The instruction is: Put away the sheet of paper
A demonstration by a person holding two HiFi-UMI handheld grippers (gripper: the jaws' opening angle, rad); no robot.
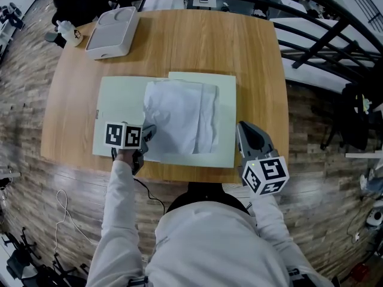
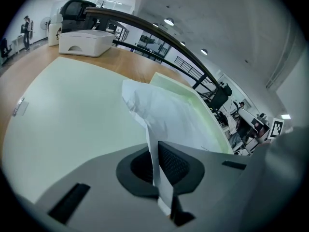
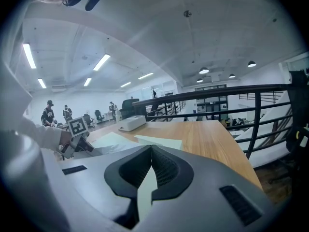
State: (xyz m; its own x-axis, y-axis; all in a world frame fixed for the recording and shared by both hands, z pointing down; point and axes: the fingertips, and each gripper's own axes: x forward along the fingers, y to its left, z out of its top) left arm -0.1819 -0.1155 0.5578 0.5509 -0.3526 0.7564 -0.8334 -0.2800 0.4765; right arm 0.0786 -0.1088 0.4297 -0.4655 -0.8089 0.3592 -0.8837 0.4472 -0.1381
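A white sheet of paper (image 1: pixel 179 121) lies rumpled on an open pale green folder (image 1: pixel 119 103) in the middle of the wooden table. My left gripper (image 1: pixel 148 132) is at the sheet's near left corner, shut on it. In the left gripper view the paper (image 2: pixel 169 115) runs up from between the closed jaws of the left gripper (image 2: pixel 155 153), its edge lifted off the folder (image 2: pixel 72 115). My right gripper (image 1: pixel 242 130) hovers by the folder's near right corner. Its jaws (image 3: pixel 150 151) are shut with nothing between them, above the table.
A white box-like device (image 1: pixel 114 31) stands at the table's far left corner, with a small bottle (image 1: pixel 70 33) beside it. A black railing (image 1: pixel 323 28) runs past the table's right side. The wooden tabletop (image 1: pixel 257 70) extends to the right of the folder.
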